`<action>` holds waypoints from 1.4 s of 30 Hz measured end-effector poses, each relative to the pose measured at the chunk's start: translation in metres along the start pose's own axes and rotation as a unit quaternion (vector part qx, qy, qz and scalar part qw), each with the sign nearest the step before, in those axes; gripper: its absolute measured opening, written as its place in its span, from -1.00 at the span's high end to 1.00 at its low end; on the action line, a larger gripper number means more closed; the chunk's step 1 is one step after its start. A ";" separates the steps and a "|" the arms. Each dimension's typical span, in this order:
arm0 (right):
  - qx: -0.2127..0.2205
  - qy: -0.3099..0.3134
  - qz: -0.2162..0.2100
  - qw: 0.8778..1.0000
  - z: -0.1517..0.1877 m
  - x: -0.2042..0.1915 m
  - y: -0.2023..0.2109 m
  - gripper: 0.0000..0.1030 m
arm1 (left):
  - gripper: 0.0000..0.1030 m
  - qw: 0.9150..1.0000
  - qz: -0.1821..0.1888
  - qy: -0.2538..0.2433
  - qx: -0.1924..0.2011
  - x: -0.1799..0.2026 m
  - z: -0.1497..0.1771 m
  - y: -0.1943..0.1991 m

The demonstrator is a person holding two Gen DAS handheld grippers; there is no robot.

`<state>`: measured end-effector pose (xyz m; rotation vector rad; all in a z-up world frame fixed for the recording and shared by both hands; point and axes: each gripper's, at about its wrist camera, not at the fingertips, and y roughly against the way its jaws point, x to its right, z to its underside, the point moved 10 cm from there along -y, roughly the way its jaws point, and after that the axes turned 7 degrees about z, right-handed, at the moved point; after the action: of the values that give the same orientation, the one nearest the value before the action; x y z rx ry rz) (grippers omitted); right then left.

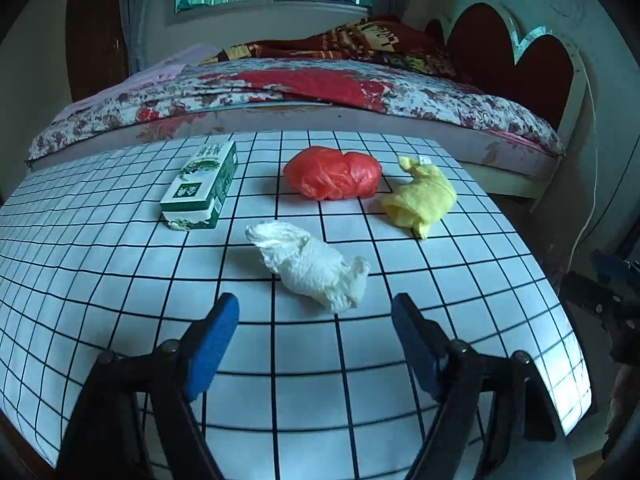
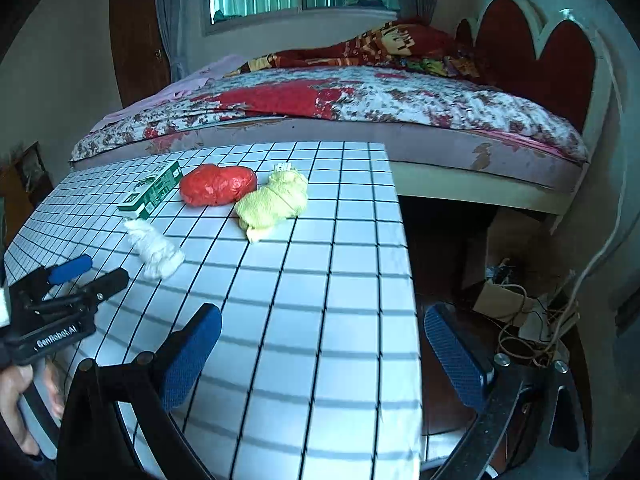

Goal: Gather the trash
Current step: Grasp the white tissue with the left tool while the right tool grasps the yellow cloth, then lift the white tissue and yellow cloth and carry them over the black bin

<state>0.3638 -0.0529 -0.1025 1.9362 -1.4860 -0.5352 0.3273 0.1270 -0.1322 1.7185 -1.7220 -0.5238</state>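
Observation:
On the white grid-lined table (image 1: 100, 280) lie a crumpled white tissue (image 1: 316, 268), a red plastic bag (image 1: 332, 174), a bunched yellow cloth (image 1: 420, 196) and a green-and-white box (image 1: 200, 184). My left gripper (image 1: 315, 306) is open, its blue pads either side of the tissue's near end without touching it. The right wrist view shows the same tissue (image 2: 156, 250), bag (image 2: 218, 184), cloth (image 2: 276, 202) and box (image 2: 154, 192) further off to the left. My right gripper (image 2: 322, 314) stands open and empty over the table's right edge (image 2: 408, 280).
A bed (image 1: 320, 96) with a floral quilt and a red headboard (image 1: 520, 60) runs along the table's far side. Right of the table the floor drops away, with tangled cables and a box (image 2: 528, 320). A hand (image 2: 16, 400) holds the left gripper (image 2: 104, 270).

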 end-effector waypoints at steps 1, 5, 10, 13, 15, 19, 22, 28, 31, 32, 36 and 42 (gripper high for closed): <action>-0.001 0.004 -0.001 1.000 -0.005 -0.002 -0.008 -0.97 | -0.38 1.000 0.001 -0.001 -0.003 -0.001 -0.003 -0.006; -0.017 0.006 -0.018 1.000 -0.024 -0.015 -0.042 -0.76 | -0.32 1.000 -0.008 -0.006 -0.024 -0.006 -0.010 -0.032; -0.037 0.004 -0.040 0.999 -0.046 -0.035 -0.084 -0.58 | -0.15 0.999 -0.007 -0.009 -0.046 -0.009 -0.009 -0.049; -0.052 0.008 -0.047 0.998 -0.054 -0.048 -0.106 -0.54 | -0.15 0.998 -0.009 -0.025 -0.048 -0.007 -0.006 -0.050; -0.062 0.011 -0.047 0.997 -0.055 -0.055 -0.118 -0.46 | -0.09 0.998 -0.007 -0.030 -0.048 -0.005 -0.004 -0.049; -0.084 0.005 -0.061 0.995 -0.051 -0.062 -0.136 -0.23 | 0.20 0.998 0.011 -0.030 -0.053 0.000 -0.006 -0.053; -0.077 0.008 -0.072 0.994 -0.050 -0.068 -0.135 0.15 | 0.36 0.998 0.021 -0.040 -0.051 0.006 -0.008 -0.053; -0.036 0.028 -0.068 0.997 -0.044 -0.063 -0.101 0.46 | 0.43 0.997 0.033 -0.071 -0.013 0.022 -0.011 -0.031; -0.013 0.033 -0.063 0.997 -0.035 -0.054 -0.077 0.46 | 0.43 0.996 0.035 -0.080 0.004 0.030 -0.010 -0.017; -0.009 0.034 -0.061 0.998 -0.033 -0.050 -0.071 0.46 | 0.43 0.996 0.036 -0.081 0.009 0.033 -0.010 -0.013; 0.004 0.039 -0.050 0.998 -0.019 -0.038 -0.043 0.46 | 0.43 0.995 0.036 -0.089 0.025 0.043 -0.009 0.005; 0.020 0.040 -0.045 0.998 0.003 -0.024 -0.001 0.47 | 0.43 0.993 0.043 -0.099 0.038 0.057 0.001 0.032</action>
<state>0.3557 -0.0300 -0.1073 2.0402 -1.3743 -0.4654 0.3064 0.0731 -0.1021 1.6821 -1.9698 -0.6131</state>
